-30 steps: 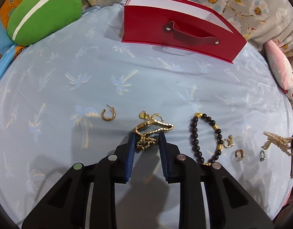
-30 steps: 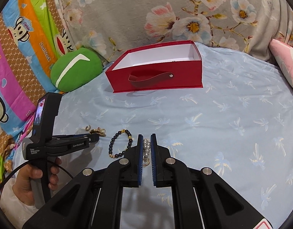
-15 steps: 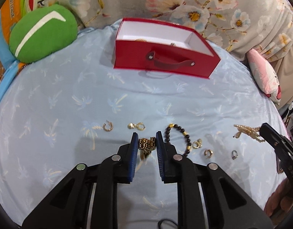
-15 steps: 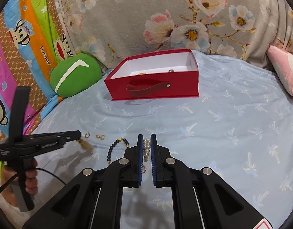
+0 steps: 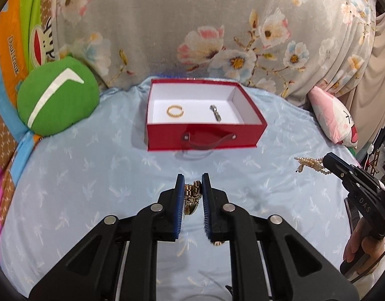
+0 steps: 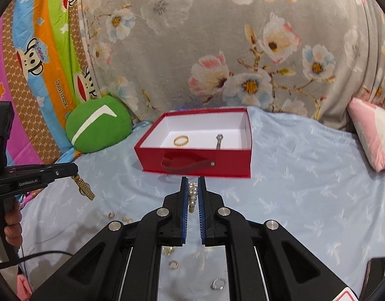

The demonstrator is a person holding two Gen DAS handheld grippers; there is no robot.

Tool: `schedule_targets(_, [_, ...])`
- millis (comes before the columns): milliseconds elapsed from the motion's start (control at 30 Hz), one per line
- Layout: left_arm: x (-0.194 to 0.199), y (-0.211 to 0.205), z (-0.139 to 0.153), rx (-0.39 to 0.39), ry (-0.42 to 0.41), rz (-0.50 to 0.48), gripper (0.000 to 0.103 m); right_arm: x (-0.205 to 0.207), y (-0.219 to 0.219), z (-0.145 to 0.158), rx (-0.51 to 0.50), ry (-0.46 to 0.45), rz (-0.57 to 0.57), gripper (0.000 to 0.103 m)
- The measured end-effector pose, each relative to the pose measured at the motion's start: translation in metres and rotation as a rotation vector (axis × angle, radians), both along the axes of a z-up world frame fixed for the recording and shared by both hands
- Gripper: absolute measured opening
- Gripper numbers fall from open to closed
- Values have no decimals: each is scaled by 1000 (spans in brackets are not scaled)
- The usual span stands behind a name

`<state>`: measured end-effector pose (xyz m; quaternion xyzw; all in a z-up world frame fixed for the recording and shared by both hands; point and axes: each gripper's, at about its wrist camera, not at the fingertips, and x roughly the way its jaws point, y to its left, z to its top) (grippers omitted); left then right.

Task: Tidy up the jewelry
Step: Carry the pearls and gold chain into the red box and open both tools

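My left gripper [image 5: 192, 183] is shut on a gold chain bracelet [image 5: 191, 197] and holds it above the blue sheet; the bracelet also hangs from it in the right wrist view [image 6: 84, 188]. My right gripper [image 6: 192, 183] is shut on a pearl bracelet [image 6: 192, 195], which also shows in the left wrist view [image 5: 310, 163]. Ahead stands an open red box [image 5: 205, 135] with a white inside, holding a gold ring [image 5: 175, 111] and a silver piece [image 5: 215, 112]. Both grippers are in front of the box, short of it.
Small gold earrings [image 6: 112, 215] and rings [image 6: 173, 264], plus a silver ring [image 6: 218, 283], lie on the blue sheet [image 6: 305, 175] below my right gripper. A green cushion [image 5: 57, 100] sits left of the box, a pink pillow [image 5: 335, 120] right. A floral curtain hangs behind.
Both grippers have risen from the sheet and moved toward the red box. The left one closed on the gold bracelet and lifted it; the remaining jewelry dropped out of its view.
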<state>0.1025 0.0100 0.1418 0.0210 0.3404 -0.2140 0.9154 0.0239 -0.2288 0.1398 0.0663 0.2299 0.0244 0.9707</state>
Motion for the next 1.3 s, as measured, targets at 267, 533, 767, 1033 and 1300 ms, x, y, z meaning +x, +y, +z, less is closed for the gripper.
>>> schedule_targets(267, [44, -18, 47, 3, -62, -4, 13, 43, -14, 44, -27, -45, 2, 7])
schedule_targets(533, [111, -42, 61, -16, -31, -2, 13, 125, -27, 53, -10, -3, 6, 7])
schedule_targets(767, [181, -68, 53, -26, -6, 18, 13, 202, -43, 36, 21, 57, -4, 7])
schedule_targets(1033, [259, -95, 30, 4, 30, 26, 13, 272, -55, 17, 14, 102, -29, 7])
schedule_targets(1300, [318, -111, -10, 45, 83, 56, 13, 333, -61, -20, -18, 182, -56, 7])
